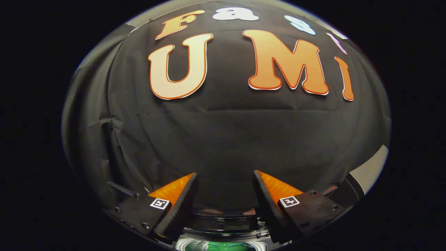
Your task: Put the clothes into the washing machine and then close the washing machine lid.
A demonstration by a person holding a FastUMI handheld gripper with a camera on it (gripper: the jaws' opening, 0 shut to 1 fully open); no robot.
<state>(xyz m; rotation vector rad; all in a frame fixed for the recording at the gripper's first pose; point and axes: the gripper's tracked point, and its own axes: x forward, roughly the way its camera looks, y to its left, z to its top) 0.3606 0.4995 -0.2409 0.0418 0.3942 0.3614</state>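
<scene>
My gripper (225, 176) is open, its two fingers spread wide with nothing between them, pointing at the booth's black cloth wall. Low between the finger bases I see the top of the washing machine (223, 223), its dark rim and round opening. Something green (223, 246) lies inside the drum, most of it hidden below the fingers. I cannot make out the lid.
The black cloth wall (223, 139) stands close ahead of the fingers. A pale panel edge (371, 169) rises to the right, beyond the right finger.
</scene>
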